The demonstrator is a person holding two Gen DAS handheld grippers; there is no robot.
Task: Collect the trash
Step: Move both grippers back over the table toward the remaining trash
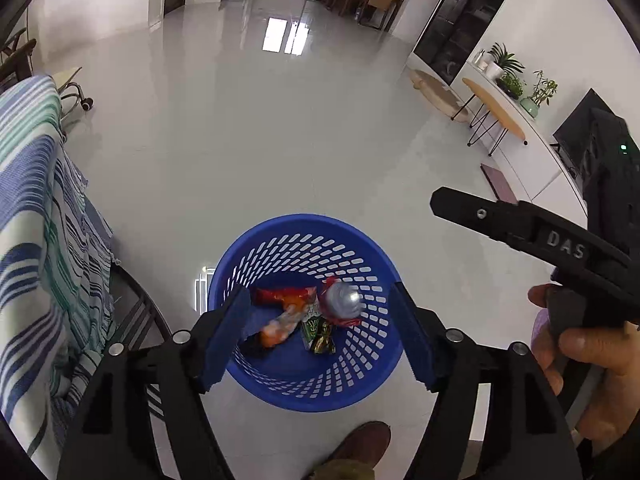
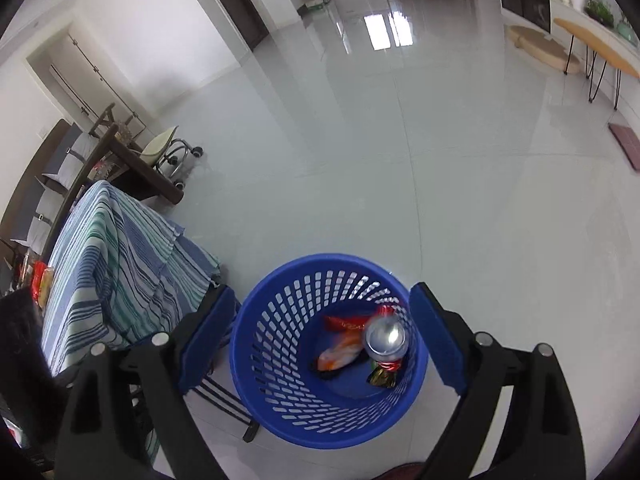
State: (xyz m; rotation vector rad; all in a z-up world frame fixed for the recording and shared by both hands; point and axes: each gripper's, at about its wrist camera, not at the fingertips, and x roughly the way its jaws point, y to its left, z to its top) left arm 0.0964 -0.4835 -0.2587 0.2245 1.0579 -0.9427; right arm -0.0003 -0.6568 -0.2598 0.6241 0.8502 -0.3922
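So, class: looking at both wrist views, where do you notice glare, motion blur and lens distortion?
Left wrist view: window glare on the glossy floor; the orange wrapper in the blue basket is smeared by motion; edges bow outward. Right wrist view: similar floor glare, a bright highlight on the can, the striped cloth curves with the fisheye.

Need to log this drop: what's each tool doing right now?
Left tool: open, empty, above the blue basket.
Right tool: open, empty, over it too.
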